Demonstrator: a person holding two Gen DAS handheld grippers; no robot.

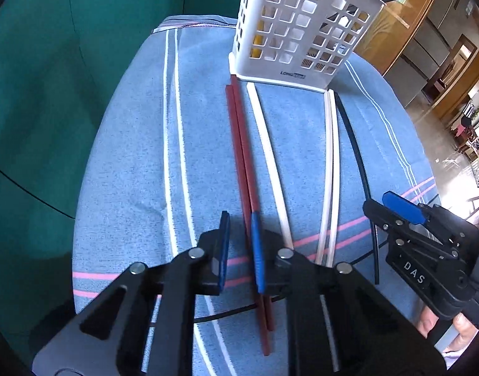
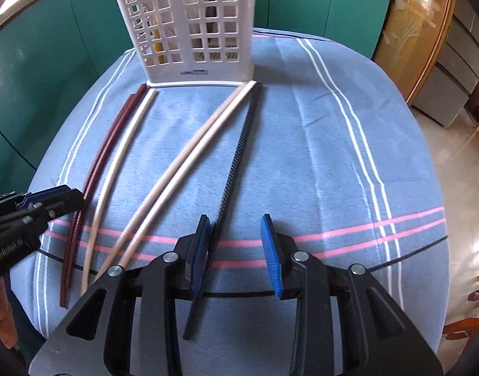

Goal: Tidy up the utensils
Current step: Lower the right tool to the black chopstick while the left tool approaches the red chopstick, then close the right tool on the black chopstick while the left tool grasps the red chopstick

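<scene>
A white slotted utensil holder stands at the far end of a blue striped cloth. Chopsticks lie lengthwise in front of it: a dark red pair, a single cream one, a cream pair, and a black one. My left gripper is open, its fingers straddling the red pair. My right gripper is open over the near end of the black chopstick, which runs by its left finger.
Green cabinet doors stand behind and to the left of the table. Wooden furniture and a tiled floor lie to the right. A yellow item shows inside the holder. The cloth's rounded edges drop off on both sides.
</scene>
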